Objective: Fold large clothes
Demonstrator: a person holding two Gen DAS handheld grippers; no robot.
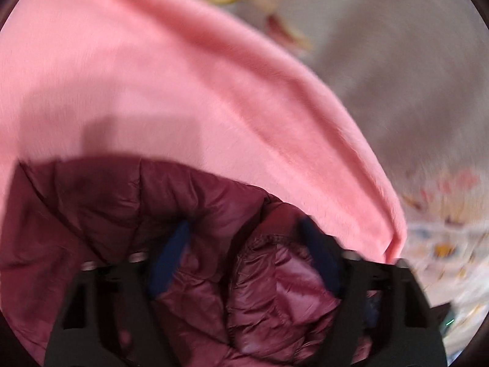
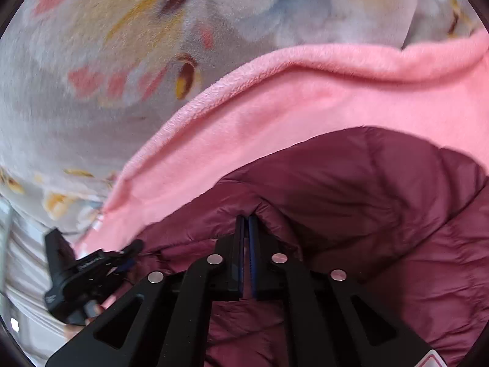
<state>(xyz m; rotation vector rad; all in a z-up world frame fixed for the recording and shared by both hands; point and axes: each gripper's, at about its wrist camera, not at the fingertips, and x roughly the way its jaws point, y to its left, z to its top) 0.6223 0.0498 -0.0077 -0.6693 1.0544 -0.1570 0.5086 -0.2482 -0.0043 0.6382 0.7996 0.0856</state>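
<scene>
A maroon quilted puffer jacket (image 1: 116, 208) with a pink fleece lining (image 1: 152, 85) lies on a floral blanket. In the left wrist view my left gripper (image 1: 244, 232) is open, its blue-padded fingers (image 1: 174, 244) spread above a bunched maroon fold; the view is blurred. In the right wrist view my right gripper (image 2: 248, 218) is shut on a fold of the maroon jacket (image 2: 382, 189), with the pink lining (image 2: 290, 101) spread beyond it. The left gripper (image 2: 82, 278) shows at the lower left of the right wrist view.
A grey floral blanket (image 2: 91, 46) covers the surface under the jacket; it also shows in the left wrist view (image 1: 397, 76). A pale patterned cloth (image 1: 443, 253) lies at the right edge.
</scene>
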